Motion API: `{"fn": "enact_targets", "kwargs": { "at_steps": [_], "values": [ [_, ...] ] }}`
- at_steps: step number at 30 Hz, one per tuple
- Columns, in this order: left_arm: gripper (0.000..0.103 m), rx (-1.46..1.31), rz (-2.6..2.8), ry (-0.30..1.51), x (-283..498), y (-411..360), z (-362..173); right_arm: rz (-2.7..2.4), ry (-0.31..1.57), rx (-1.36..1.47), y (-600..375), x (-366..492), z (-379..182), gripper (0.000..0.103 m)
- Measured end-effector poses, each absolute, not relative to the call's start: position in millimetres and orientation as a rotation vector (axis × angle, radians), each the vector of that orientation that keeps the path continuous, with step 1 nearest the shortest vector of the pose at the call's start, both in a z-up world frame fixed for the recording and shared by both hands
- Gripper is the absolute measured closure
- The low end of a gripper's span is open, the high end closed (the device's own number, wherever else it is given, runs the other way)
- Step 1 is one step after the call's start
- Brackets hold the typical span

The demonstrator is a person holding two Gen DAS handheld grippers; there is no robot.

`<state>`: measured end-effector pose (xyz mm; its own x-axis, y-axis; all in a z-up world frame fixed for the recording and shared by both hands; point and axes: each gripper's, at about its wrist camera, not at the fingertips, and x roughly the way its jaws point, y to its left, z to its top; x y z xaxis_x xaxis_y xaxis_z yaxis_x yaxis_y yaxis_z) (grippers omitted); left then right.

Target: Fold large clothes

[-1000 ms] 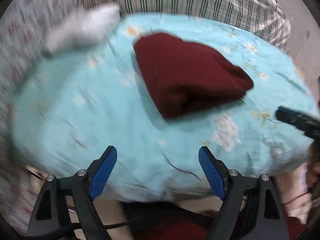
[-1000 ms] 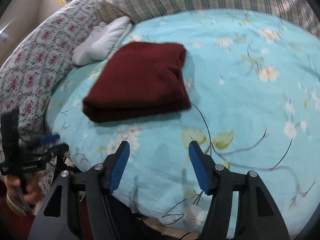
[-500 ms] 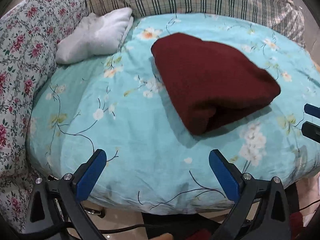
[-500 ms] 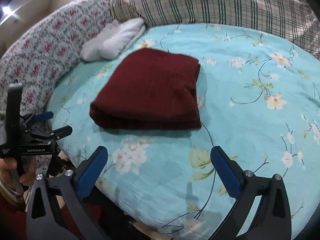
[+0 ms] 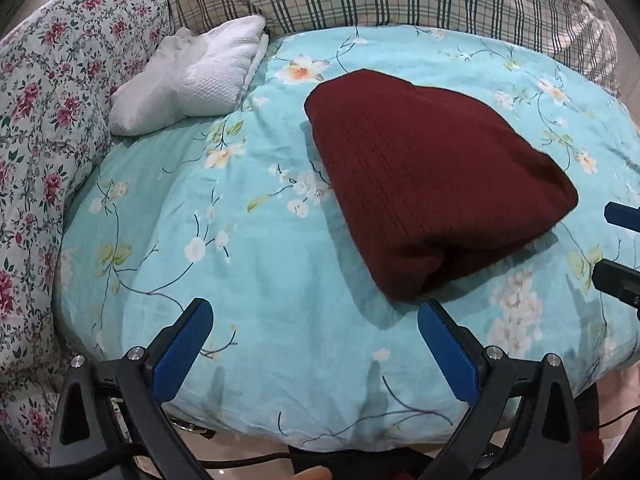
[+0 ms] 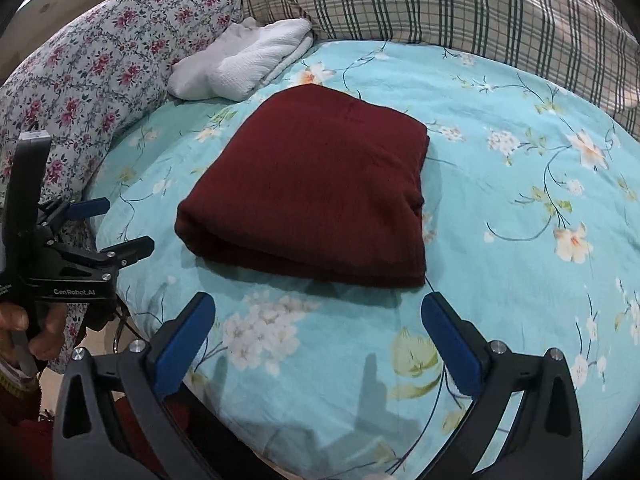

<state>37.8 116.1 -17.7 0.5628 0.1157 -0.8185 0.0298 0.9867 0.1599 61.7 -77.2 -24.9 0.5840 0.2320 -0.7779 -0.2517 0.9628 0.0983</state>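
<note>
Near the folded maroon garment (image 6: 312, 188), both grippers' jaws gape wide and empty; a careless snag could undo its fold.

My left claw (image 5: 316, 328) and right claw (image 6: 318, 322) — black frames, blue pads, silver screws; "GenRobot.AI" lettering in white.
</note>
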Motion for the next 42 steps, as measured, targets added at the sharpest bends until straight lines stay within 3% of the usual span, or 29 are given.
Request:
{"fn": "enact_targets", "kwargs": {
  "at_steps": [42],
  "values": [
    [0.001, 0.160, 0.028, 0.937, 47, 107, -2, 0.301, 0.930, -0.044, -81, 90, -15, 0.000]
  ]
}}
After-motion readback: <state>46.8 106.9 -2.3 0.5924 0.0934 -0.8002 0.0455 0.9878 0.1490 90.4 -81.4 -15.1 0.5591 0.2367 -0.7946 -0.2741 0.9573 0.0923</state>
